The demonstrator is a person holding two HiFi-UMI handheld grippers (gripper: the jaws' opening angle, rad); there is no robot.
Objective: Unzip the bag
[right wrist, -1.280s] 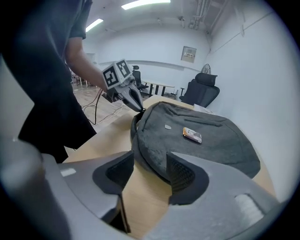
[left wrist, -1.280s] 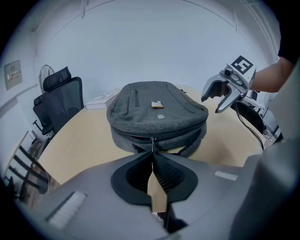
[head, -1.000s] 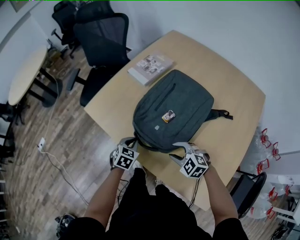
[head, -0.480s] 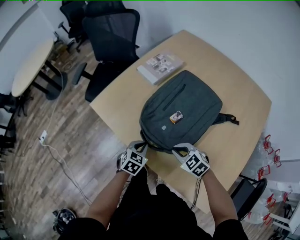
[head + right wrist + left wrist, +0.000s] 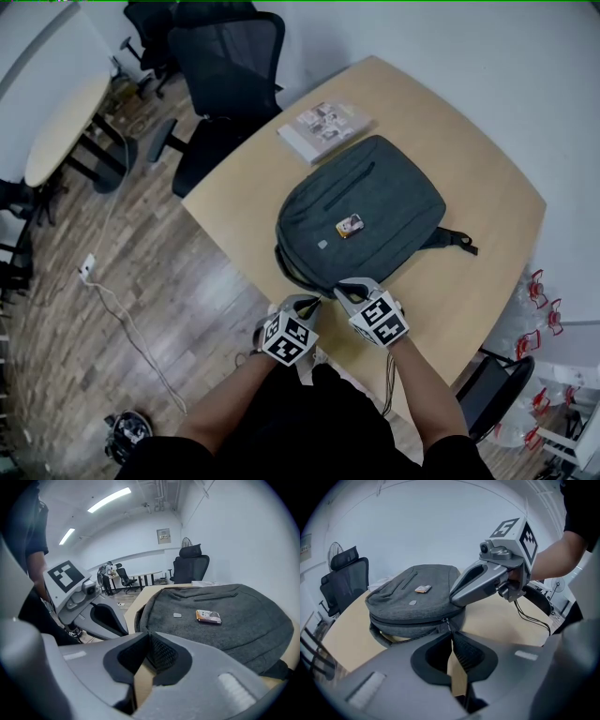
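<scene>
Looking soft and floppy, the bag (image 5: 361,216) is being clamped at its edge by the right tool (image 5: 149,637); the left tool (image 5: 451,637) is pinching its zipper pull (image 5: 448,624).

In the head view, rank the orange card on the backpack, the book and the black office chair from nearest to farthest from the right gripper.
From the right gripper:
1. the orange card, just ahead, on top of the backpack.
2. the book, beyond the backpack, near the far edge of the table.
3. the black office chair, off the table, far to the left.
</scene>
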